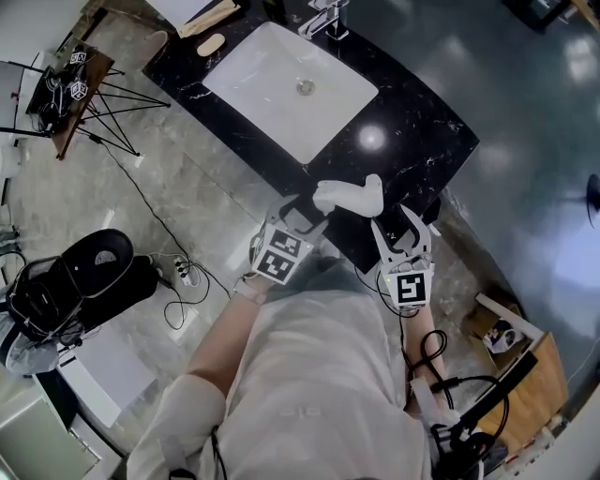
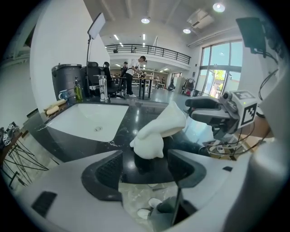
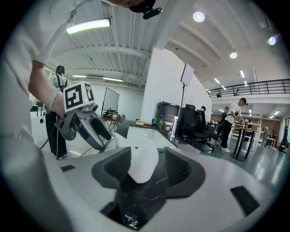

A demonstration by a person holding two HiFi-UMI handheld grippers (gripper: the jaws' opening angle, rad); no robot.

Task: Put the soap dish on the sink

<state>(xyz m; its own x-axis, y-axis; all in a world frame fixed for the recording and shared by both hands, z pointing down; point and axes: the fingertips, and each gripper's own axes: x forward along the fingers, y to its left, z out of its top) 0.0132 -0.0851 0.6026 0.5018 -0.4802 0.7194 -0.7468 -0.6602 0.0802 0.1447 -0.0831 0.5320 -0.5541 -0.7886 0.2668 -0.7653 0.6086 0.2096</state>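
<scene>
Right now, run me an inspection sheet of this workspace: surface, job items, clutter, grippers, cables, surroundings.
Surface: glossy black marble counter with a white sink basin set in it.
Job's things: white soap dish at the counter's near edge, apparently resting there, apart from the basin.
Clutter: tan soap bar and faucet beyond the basin.
Grippers: left gripper open, right gripper open; the dish stands between both pairs of jaws, unclamped.
Cables: black cable crosses the floor toward a power strip.
Surroundings: tripod and black bag on the floor; people at far tables.
</scene>
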